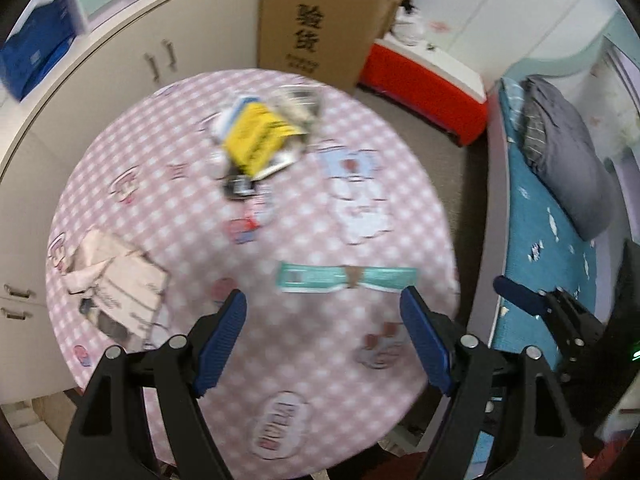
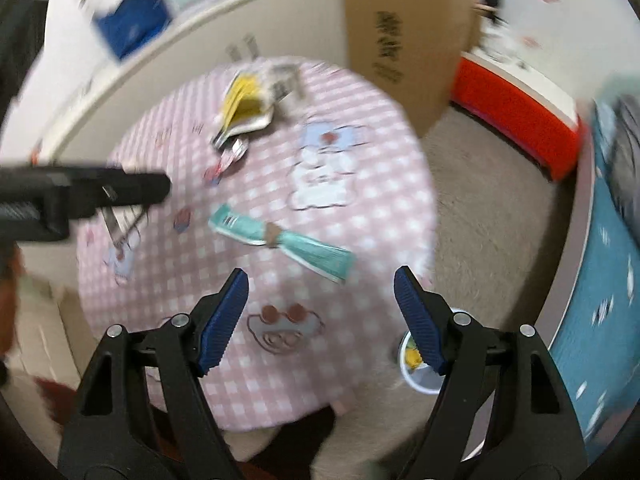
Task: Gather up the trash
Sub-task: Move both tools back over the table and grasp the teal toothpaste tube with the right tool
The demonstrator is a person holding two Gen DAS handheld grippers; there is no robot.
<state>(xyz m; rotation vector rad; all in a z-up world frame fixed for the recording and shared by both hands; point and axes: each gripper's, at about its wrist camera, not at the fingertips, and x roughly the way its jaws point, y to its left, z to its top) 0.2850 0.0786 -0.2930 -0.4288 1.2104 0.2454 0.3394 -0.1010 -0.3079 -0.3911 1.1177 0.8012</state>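
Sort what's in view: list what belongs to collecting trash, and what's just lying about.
Belongs:
- flat teal wrapper
- yellow packet pile
- crumpled beige paper bag
- small white bin on floor
- open left gripper, open right gripper

Lying about:
- tall brown cardboard box
- red chest
- grey folded blanket

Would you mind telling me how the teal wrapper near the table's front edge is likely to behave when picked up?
The teal wrapper lies flat and pinched at its middle, so it is probably thin, light and floppy, drooping at both ends if gripped centrally. Being so flat on the tablecloth, it may slide rather than lift.
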